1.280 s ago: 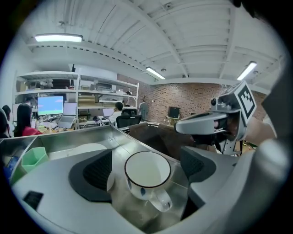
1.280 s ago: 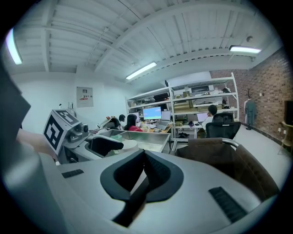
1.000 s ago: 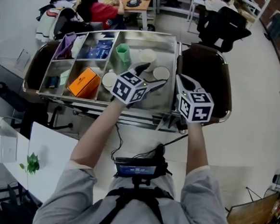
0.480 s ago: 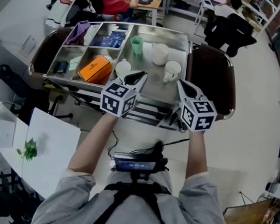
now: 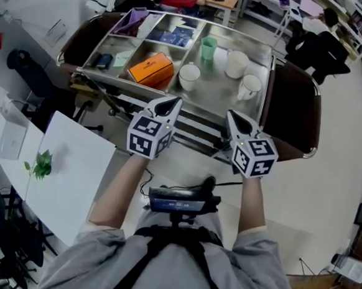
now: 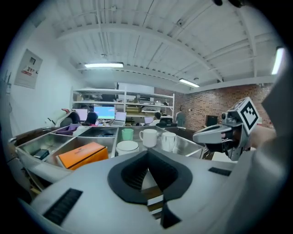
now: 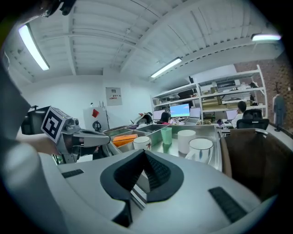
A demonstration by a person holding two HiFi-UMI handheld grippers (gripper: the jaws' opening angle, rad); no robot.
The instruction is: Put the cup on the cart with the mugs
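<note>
The steel cart tray (image 5: 215, 95) carries a green cup (image 5: 208, 48), a squat white cup (image 5: 189, 76) and two white mugs (image 5: 236, 64) (image 5: 250, 87) close together. My left gripper (image 5: 170, 101) is shut and empty, just off the cart's near edge. My right gripper (image 5: 231, 115) hovers level with it, also shut with nothing held. Over the meeting pads, the left gripper view takes in the green cup (image 6: 127, 134), the white cup (image 6: 127, 146) and a mug (image 6: 149, 137). The same items, the green cup (image 7: 166, 135) and a mug (image 7: 200, 149), stand ahead in the right gripper view.
An orange box (image 5: 151, 68) and small items fill the cart's left compartments. Brown chairs (image 5: 294, 112) flank the cart. A white table (image 5: 62, 181) with a small plant (image 5: 41, 164) stands at my left. People sit at desks behind the cart.
Both grippers have pulled back from over the cart tray towards me. The left gripper's jaws, open a second ago, have shut with nothing in them.
</note>
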